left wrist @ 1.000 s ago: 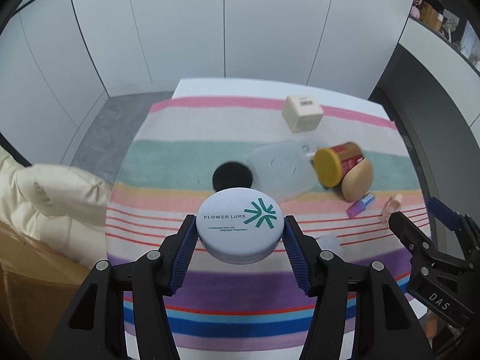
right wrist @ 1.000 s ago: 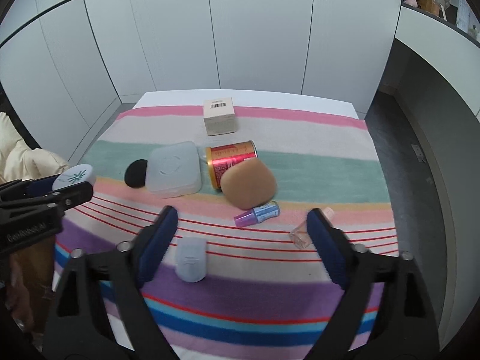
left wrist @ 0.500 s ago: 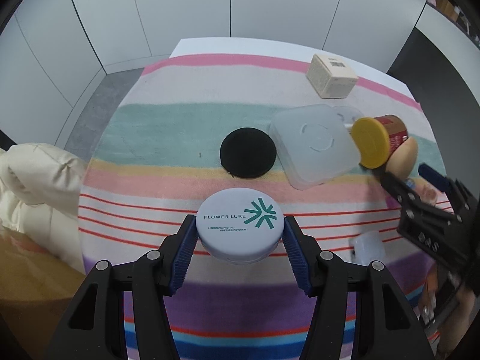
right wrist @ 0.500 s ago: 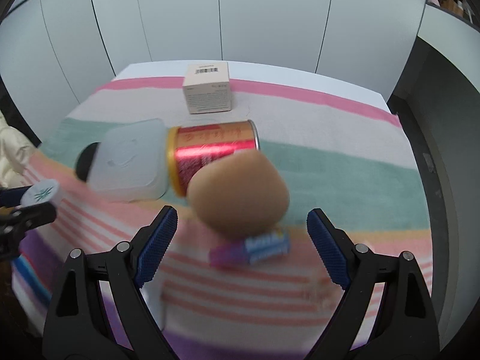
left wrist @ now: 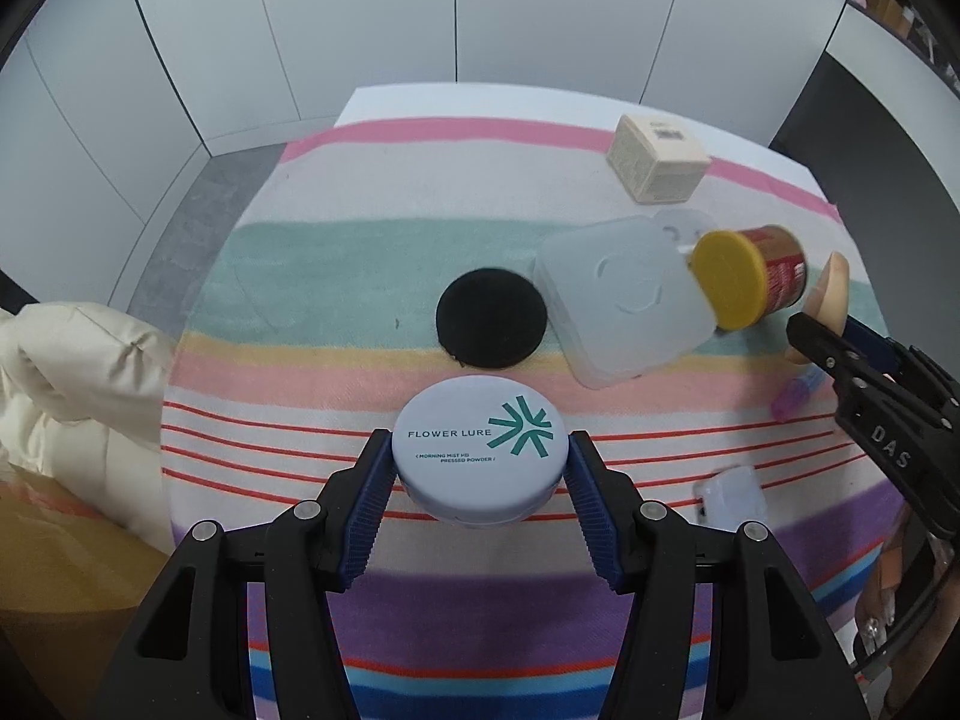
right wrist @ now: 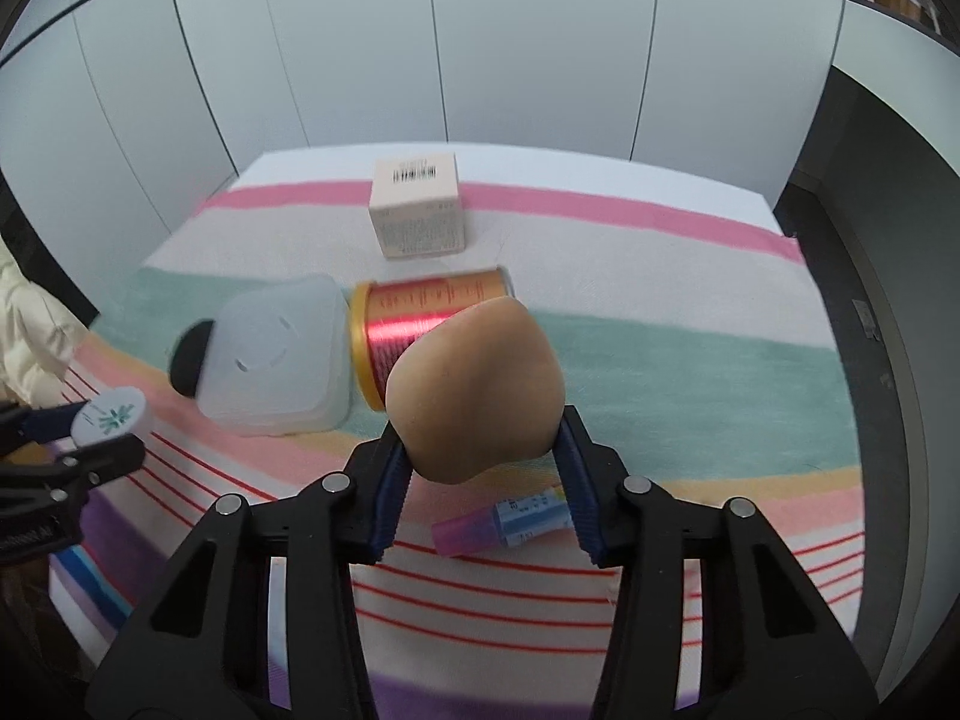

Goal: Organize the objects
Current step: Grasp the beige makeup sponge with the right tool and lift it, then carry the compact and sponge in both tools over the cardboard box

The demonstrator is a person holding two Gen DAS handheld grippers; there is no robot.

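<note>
1. Left wrist view: I am holding the compact (left wrist: 480, 441) pinched between the blue pads of my left gripper (left wrist: 479, 480), its printed lid facing up and flat. Taking the clear case (left wrist: 624, 294) as my landmark, the compact is hanging on the near side of it, over the striped cloth (left wrist: 336, 252), with the black puff (left wrist: 491, 318) lying just left of the case, between it and the compact. My right gripper (left wrist: 831, 336) is showing to the right of the case, past the red can (left wrist: 750, 273) that is lying on its side against it.

2. Right wrist view: my right gripper (right wrist: 480, 468) has just been closing, and it is now squeezing the tan sponge (right wrist: 474, 387) at its lower flanks. The sponge is sitting right of the case (right wrist: 273, 360) and touching the can (right wrist: 420, 324) behind it; its taper is pointing away from me. The small vial (right wrist: 504, 522) is lying below the jaws, its long axis running across them. I judge that lifting the sponge straight up is clearing the can; the left gripper (right wrist: 72, 438) is nearer the case, so I am counting on it for anything that goes there.
</note>
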